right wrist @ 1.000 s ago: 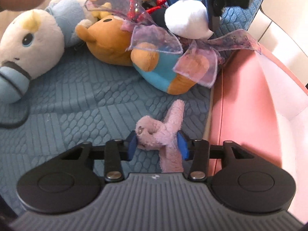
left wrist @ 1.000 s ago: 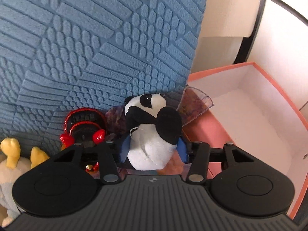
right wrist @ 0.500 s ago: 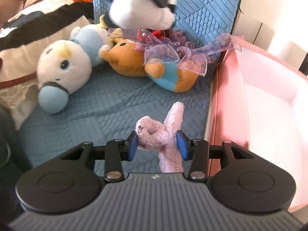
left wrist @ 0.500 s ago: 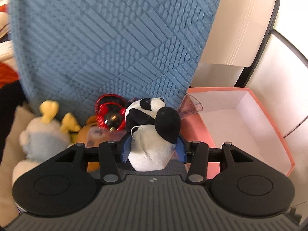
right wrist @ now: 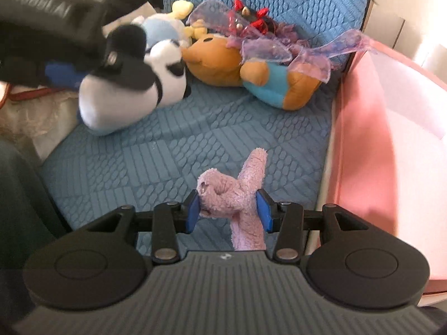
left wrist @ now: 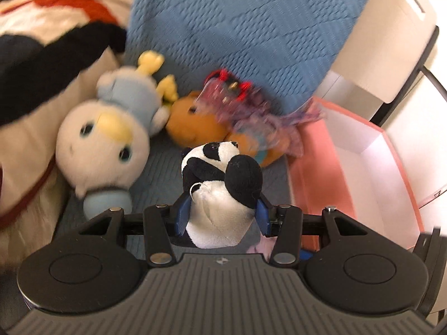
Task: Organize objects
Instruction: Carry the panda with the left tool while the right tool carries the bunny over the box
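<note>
The left gripper (left wrist: 222, 217) pinches a panda plush (left wrist: 220, 192) between its blue fingers (left wrist: 183, 216), held above the blue quilted cushion (right wrist: 178, 150). The right gripper (right wrist: 228, 209) clamps a pink plush (right wrist: 237, 198) over the same cushion, just beside the pink box (right wrist: 363, 145). An orange bear (right wrist: 251, 69) under sheer purple ribbon (right wrist: 313, 53) and a white bird plush (left wrist: 103, 145) lie on the cushion beyond

A blue quilted, textured mattress cover (right wrist: 229, 128) is bearing an orange plush bear in a blue shirt (right wrist: 251, 67), wrapped in sheer purple ribbon, and a white round-headed plush bird in pale blue (left wrist: 106, 150), both lying near its raised back, with a pink open-topped box (right wrist: 363, 145) sitting just beside its edge.
</note>
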A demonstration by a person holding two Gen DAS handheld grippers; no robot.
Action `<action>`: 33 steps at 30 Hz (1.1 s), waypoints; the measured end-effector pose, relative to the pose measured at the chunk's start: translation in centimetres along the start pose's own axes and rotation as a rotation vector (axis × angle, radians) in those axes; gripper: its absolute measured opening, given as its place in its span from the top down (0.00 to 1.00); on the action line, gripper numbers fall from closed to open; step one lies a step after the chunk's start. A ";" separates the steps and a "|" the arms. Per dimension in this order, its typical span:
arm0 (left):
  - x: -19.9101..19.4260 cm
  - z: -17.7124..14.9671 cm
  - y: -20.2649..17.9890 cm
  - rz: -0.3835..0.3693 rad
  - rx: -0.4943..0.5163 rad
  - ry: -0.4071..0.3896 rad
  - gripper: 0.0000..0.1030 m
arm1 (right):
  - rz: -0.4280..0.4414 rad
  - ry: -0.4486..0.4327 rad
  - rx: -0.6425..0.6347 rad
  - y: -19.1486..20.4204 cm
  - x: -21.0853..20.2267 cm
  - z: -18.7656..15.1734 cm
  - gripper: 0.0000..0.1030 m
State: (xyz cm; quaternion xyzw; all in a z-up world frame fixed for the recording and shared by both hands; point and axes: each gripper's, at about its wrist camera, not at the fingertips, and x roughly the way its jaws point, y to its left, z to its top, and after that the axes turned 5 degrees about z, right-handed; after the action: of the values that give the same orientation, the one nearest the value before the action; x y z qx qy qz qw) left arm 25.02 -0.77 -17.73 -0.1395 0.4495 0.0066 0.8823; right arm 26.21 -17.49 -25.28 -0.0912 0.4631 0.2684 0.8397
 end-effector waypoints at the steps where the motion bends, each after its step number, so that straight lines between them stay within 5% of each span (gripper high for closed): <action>1: 0.7 -0.4 0.2 0.002 -0.008 0.009 0.48 | 0.007 0.003 0.010 0.0 0.3 -0.1 0.54; 6: 2.3 -1.9 1.3 -0.013 -0.018 0.056 0.48 | 0.010 0.038 0.043 0.1 1.3 -0.5 0.52; 10: 2.5 -2.2 1.9 -0.026 -0.014 0.075 0.48 | 0.002 0.042 0.061 0.0 1.4 -1.0 0.41; 17: 2.8 -3.2 3.1 -0.038 -0.053 0.095 0.48 | 0.034 0.025 0.097 -0.1 2.0 -1.0 0.41; 20: 2.7 -3.6 3.6 -0.036 -0.063 0.100 0.48 | 0.034 0.043 0.115 -0.2 2.6 -1.2 0.43; 22: 2.6 -3.9 3.7 -0.033 -0.060 0.102 0.48 | 0.021 0.051 0.112 -0.2 2.5 -1.2 0.55; 33: 1.9 -4.4 3.6 -0.042 -0.086 0.098 0.48 | -0.003 0.041 0.135 -1.0 -0.9 -0.4 0.55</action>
State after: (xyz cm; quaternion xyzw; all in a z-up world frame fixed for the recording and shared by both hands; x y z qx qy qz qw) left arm 22.22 1.37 -22.54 -0.1867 0.4882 0.0007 0.8525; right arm 26.05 -18.86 -24.84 -0.0402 0.4971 0.2334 0.8347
